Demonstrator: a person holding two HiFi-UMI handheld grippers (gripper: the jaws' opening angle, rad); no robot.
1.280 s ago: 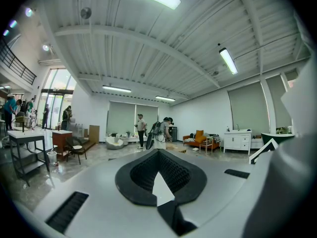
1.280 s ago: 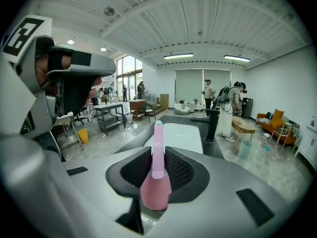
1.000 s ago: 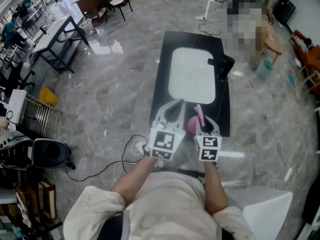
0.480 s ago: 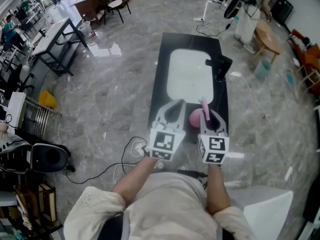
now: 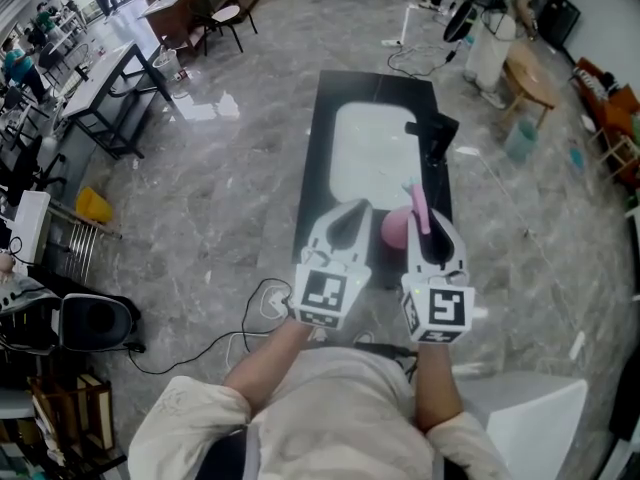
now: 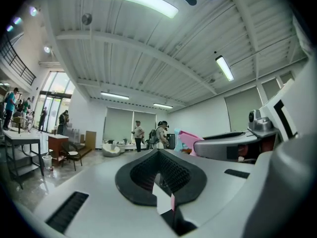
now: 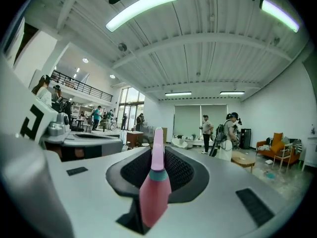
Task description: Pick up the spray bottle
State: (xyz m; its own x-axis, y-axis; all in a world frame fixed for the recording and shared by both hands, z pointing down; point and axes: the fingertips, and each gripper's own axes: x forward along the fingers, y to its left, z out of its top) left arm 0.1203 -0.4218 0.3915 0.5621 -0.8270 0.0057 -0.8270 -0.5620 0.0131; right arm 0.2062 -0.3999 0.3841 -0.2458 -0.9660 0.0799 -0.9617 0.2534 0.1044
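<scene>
The pink spray bottle (image 5: pixel 399 228), clamped in the right claw (image 5: pixel 427 230), has been raised above the black counter (image 5: pixel 312 173) at lower centre; pickup is judged nearly complete. The left claw (image 5: pixel 347 218) is held narrow and empty.

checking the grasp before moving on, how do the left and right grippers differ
The right gripper is shut on the pink spray bottle; the left gripper is shut on nothing. The bottle's neck holds the right gripper's fingers apart; the left gripper's fingers meet. Both are white, point level, side by side above the black counter.
</scene>
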